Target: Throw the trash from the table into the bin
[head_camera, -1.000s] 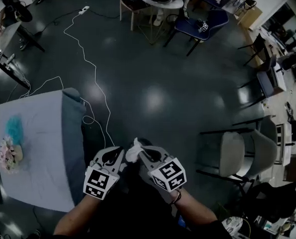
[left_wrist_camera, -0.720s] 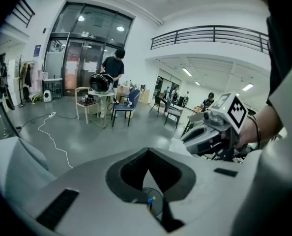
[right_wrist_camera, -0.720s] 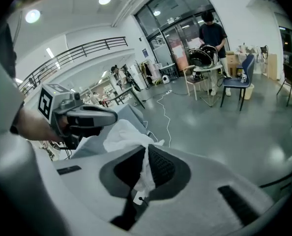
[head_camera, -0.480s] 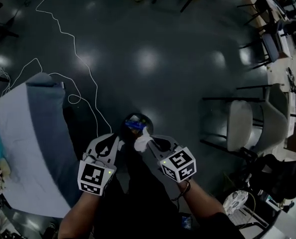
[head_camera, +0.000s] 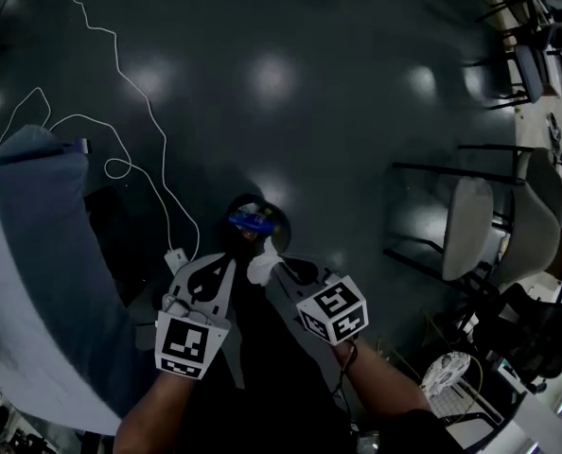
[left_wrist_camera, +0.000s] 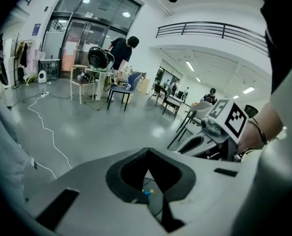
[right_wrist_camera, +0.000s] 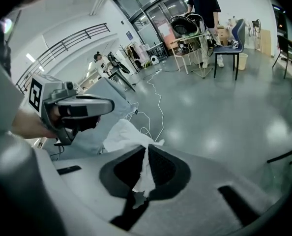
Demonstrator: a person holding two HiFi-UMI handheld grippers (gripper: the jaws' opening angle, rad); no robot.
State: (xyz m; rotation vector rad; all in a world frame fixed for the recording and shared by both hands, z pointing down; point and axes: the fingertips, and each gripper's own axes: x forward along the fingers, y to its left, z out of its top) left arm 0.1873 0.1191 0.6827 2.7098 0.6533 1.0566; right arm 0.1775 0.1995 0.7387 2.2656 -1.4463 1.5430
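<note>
Right gripper clamped on a crumpled white tissue, held over the near rim of the small black bin on the floor. Left gripper closed, empty, alongside. Table at left.

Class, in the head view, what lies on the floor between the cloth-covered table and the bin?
A white cable trails between the table and the bin; the head view shows it.
</note>
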